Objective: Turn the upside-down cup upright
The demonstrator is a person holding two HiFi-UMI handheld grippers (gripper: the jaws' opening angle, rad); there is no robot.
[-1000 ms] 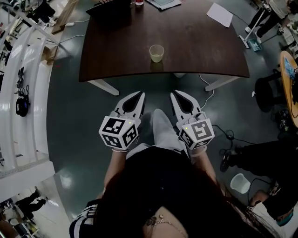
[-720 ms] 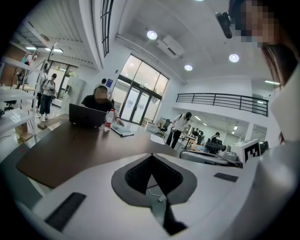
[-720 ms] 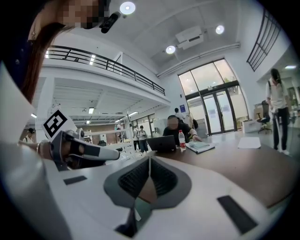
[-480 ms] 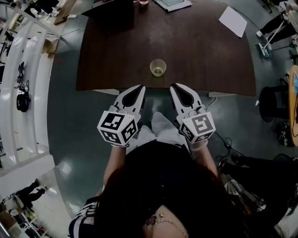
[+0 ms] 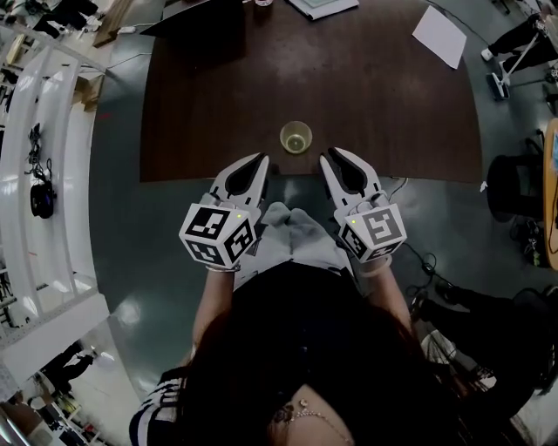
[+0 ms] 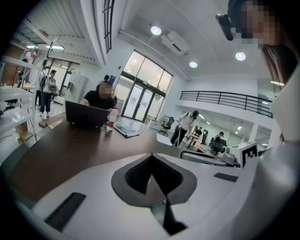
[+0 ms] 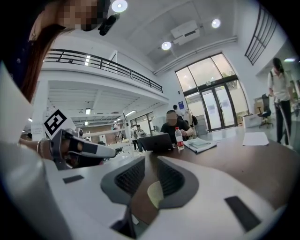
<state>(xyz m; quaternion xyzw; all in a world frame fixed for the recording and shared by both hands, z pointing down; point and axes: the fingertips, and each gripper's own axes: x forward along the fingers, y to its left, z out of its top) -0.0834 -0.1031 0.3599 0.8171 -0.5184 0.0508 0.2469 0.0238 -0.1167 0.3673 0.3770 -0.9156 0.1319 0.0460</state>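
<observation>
The dark wooden bench (image 5: 375,104) stretches away in front of both grippers, with its near edge lying just under their tips. At its far end, well beyond the grippers, are a laptop (image 5: 196,22) off to the left and a sheet of paper (image 5: 439,35) off to the right.

The left gripper (image 5: 258,162) points forward and slightly down over the bench edge. Its jaws are pressed together tip to tip and hold nothing. The right gripper (image 5: 330,158) is level with it on the other side. Its jaws have just been opening and now stand a narrow slit apart, with nothing between the pads. The right gripper view shows only the bench and the cup through that gap.

The small pale translucent cup (image 5: 296,138) stands on the bench just ahead of the tips, about midway between the lines the two grippers point along and close to the near edge. Neither gripper touches it. From above it reads as a ring inside a ring, so I cannot tell whether its mouth faces up or down.

As I judge it, the task has barely begun and only the approach is done. What remains is to open a gripper wide enough for the cup, close on its wall, lift it, turn it over, set it down and let go.
</observation>
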